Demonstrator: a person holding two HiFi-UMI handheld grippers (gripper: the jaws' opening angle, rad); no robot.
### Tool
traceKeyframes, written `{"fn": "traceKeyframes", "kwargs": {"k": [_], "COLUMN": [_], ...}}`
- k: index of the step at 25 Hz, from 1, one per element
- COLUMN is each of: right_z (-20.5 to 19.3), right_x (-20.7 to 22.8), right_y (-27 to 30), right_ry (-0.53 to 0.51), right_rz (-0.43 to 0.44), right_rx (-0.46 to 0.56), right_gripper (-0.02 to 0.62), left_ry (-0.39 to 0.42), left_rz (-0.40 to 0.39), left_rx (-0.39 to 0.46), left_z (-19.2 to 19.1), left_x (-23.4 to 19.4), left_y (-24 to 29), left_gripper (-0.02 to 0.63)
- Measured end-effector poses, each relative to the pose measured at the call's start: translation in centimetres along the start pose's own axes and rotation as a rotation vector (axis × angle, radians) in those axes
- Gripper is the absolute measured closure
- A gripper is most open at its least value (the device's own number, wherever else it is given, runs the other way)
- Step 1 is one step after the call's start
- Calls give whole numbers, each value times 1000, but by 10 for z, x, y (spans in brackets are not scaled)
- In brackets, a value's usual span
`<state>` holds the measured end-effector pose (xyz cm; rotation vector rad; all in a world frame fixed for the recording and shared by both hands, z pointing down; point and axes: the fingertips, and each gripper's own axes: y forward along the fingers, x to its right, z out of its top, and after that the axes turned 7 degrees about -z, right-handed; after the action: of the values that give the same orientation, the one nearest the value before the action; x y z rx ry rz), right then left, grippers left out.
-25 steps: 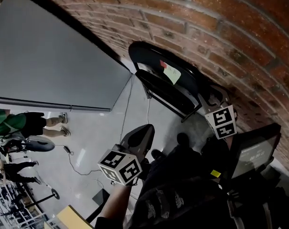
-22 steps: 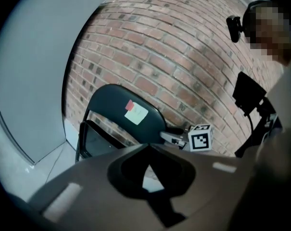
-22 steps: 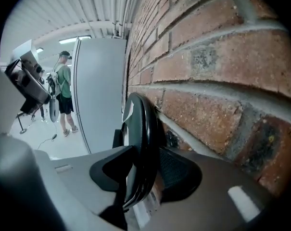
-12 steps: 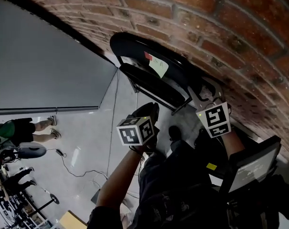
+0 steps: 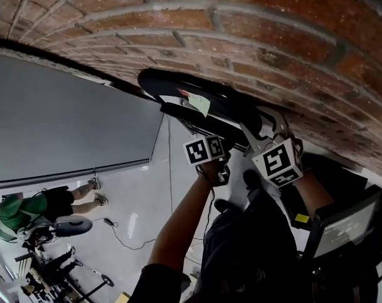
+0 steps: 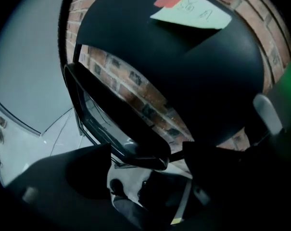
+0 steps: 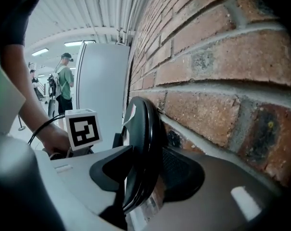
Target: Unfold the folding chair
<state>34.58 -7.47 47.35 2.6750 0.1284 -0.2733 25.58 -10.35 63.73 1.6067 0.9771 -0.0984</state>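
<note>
Folding chair (image 5: 222, 103): black, folded against brick wall (image 5: 273, 49). Right hand-held gripper (image 7: 140, 173): pinching the backrest rim. Left hand-held gripper (image 6: 145, 174): jaws just opening, spread wide, seat edge between them, ungripped.

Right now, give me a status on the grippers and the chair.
Left gripper just opened, seat edge between fingers, ungripped. Right gripper shut on chair back. Chair folded, leaning on brick wall.

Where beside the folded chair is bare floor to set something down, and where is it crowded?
Free: pale floor between the grey panel and the chair. Crowded: the narrow gap between chair and brick wall.
</note>
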Motion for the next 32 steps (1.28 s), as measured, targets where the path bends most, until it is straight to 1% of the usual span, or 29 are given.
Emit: {"fn": "traceKeyframes", "kwargs": {"k": [2,6,8,10,12,17,21,26,30,32], "right_z": [3,3,3,3,3,0,1,-3,-4,-5], "right_x": [-1,-1,0,0,0,2,2,0,-1,-1], "right_y": [2,3,3,3,3,4,5,9,11,11], "right_ry": [4,12,17,23,33,72,122,174,160,155], "right_rz": [-16,-28,-27,-32,-40,-52,-67,-49,-57,-59], "right_rx": [15,22,23,26,30,32,40,35,47,59], "right_gripper": [426,425,425,426,426,425,425,426,426,426], "left_ry": [12,-5,-24,-42,-44,-49,-65,-83,-96,-114], "left_rz": [20,81,86,48,9,2,-65,-74,-85,-83], "left_rx": [-26,-72,-78,-83,-85,-110,-104,-76,-39,-30], "left_z": [0,-1,-1,-1,0,-1,-5,-8,-6,-8], "left_x": [-8,-17,-19,-14,-10,-20,-18,-23,-25,-27], "left_y": [13,36,45,54,59,65,69,69,67,67], "left_gripper": [129,127,127,127,124,98,89,74,31,25]}}
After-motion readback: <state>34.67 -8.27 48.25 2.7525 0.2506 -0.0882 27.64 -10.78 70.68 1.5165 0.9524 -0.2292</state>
